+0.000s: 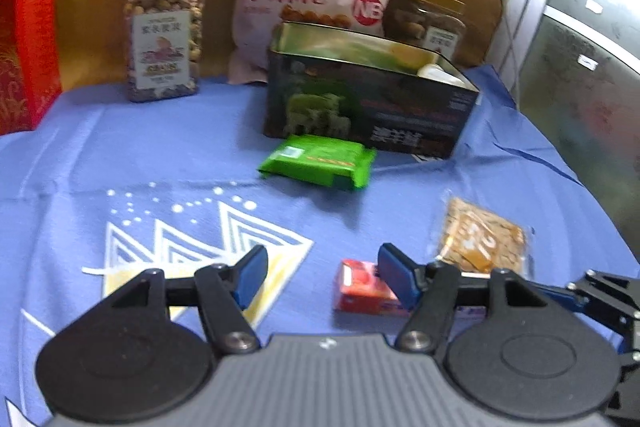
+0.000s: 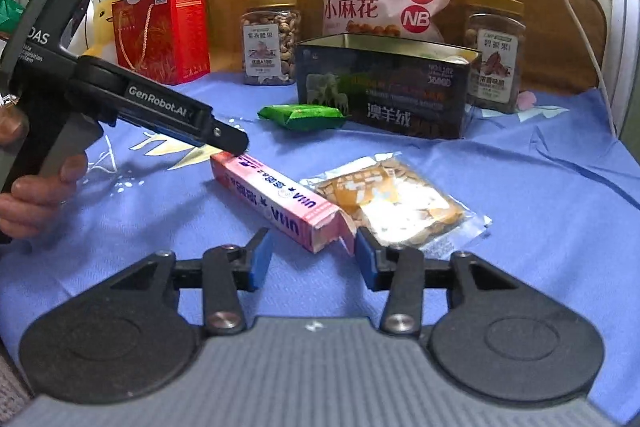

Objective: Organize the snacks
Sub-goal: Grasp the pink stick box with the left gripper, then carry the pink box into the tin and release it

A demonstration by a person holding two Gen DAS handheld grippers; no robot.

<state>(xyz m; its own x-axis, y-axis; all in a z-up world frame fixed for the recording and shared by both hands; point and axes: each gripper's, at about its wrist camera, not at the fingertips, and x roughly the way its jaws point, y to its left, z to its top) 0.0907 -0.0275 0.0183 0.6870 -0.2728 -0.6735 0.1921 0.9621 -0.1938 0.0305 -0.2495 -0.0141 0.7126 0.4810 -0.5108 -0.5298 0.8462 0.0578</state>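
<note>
**Snack sorting: early stage, three loose items still on the cloth**

Left gripper (image 1: pixel 320 277): jaws spread, nothing between the pads; the pink box (image 1: pixel 366 287) lies just beside its right finger. Right gripper (image 2: pixel 314 255): jaws also spread, empty, with the torn end of the same pink box (image 2: pixel 280 201) lying in the gap ahead of them, not pinched.

Outward: the clear packet of crackers (image 2: pixel 394 201) touches the pink box on its right. The green packet (image 2: pixel 302 117) lies against the front of the dark tin (image 2: pixel 384 99).

Tin stands open; something pale shows inside at its far corner, contents otherwise unclear.

Judgement: a few snacks possibly stowed already; box, crackers and green packet remain. Jars and big bag behind look untouched.
</note>
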